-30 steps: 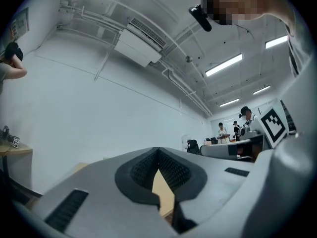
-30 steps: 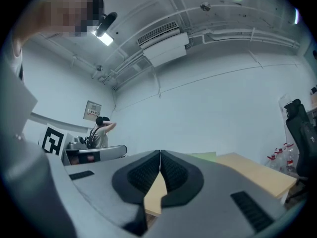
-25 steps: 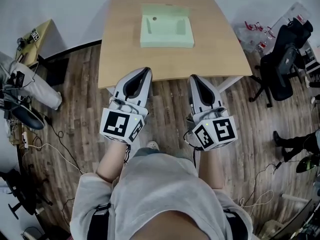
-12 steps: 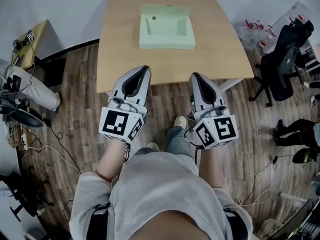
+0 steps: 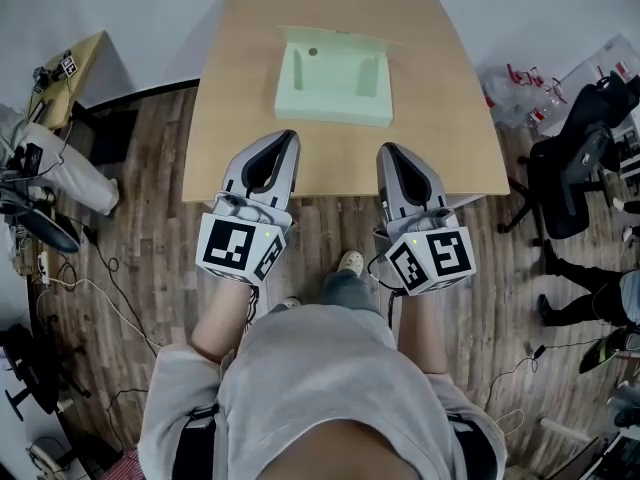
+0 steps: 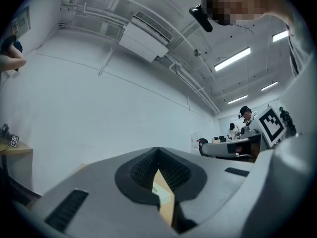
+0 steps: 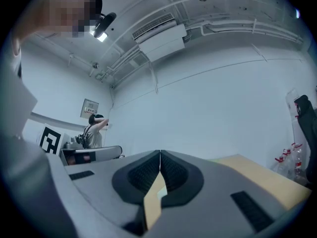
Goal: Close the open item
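Head view: pale green box (image 5: 333,78) sits on the far middle of the wooden table (image 5: 240,118), well apart from both grippers. It is open, with the cavity facing up. The lid (image 5: 335,38) is folded back along the far edge, away from the person. The footprint is close to square; the slightly longer side runs left to right across the table, and the whole box is turned a little clockwise. There is a small dark round mark on the inner far-left part; I cannot tell what it is.

Left gripper (image 5: 288,140) and right gripper (image 5: 386,152) are held side by side over the near table edge, pointing toward the box. Both have their jaw tips pressed together with nothing between them; each gripper's own view confirms this (left gripper (image 6: 158,150), right gripper (image 7: 160,153)).

Hidden or unclear: in both gripper views the jaw bodies block nearly all of the table. Only a thin sliver of tabletop and pale green shows through the slit below the tips. The box's near wall hides part of its interior floor. An office chair (image 5: 565,168) at right is cut by the frame edge.
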`<state>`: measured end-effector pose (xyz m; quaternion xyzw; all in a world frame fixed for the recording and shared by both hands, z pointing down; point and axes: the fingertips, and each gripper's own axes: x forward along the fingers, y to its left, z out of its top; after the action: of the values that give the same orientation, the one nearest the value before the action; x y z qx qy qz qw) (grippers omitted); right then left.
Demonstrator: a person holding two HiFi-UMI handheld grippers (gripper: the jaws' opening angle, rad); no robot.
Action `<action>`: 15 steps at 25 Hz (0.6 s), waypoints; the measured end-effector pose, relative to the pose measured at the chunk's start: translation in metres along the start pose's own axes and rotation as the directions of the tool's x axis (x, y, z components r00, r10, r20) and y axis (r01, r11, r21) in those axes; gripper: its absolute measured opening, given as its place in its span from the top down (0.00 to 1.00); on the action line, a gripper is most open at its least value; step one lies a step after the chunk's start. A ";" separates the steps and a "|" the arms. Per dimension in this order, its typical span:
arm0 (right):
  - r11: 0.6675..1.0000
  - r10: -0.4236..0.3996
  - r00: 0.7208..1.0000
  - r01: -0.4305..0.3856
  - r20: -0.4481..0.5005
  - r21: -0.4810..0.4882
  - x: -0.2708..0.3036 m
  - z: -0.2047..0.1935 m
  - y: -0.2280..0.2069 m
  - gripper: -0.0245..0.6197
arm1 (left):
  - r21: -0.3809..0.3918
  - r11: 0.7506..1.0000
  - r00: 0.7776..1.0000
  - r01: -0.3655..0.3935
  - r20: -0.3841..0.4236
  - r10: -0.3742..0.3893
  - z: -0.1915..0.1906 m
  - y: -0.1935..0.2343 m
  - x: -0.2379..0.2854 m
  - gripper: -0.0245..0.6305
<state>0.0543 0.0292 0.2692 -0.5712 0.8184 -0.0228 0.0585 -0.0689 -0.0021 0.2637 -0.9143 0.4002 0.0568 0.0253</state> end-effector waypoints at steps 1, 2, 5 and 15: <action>1.000 0.009 1.000 -0.009 -0.001 -0.001 0.006 0.001 -0.007 0.95 | 0.001 1.000 1.000 -0.009 0.001 0.009 -0.001 0.001 0.008 0.94; 1.000 0.015 1.000 -0.015 -0.001 0.001 0.011 0.002 -0.015 0.95 | 0.002 1.000 1.000 -0.017 0.003 0.017 -0.002 0.001 0.016 0.94; 0.999 0.037 0.999 -0.037 -0.004 -0.002 0.027 0.003 -0.039 0.95 | 0.002 0.999 0.999 -0.041 0.008 0.041 -0.005 0.003 0.041 0.94; 0.993 0.118 0.993 -0.118 -0.028 0.001 0.068 0.002 -0.103 0.95 | 0.015 0.990 0.990 -0.140 0.011 0.140 -0.013 0.007 0.104 0.94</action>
<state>0.1271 -0.0699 0.2731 -0.5214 0.8515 -0.0273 0.0479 -0.0034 -0.0839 0.2632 -0.8835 0.4636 0.0600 0.0304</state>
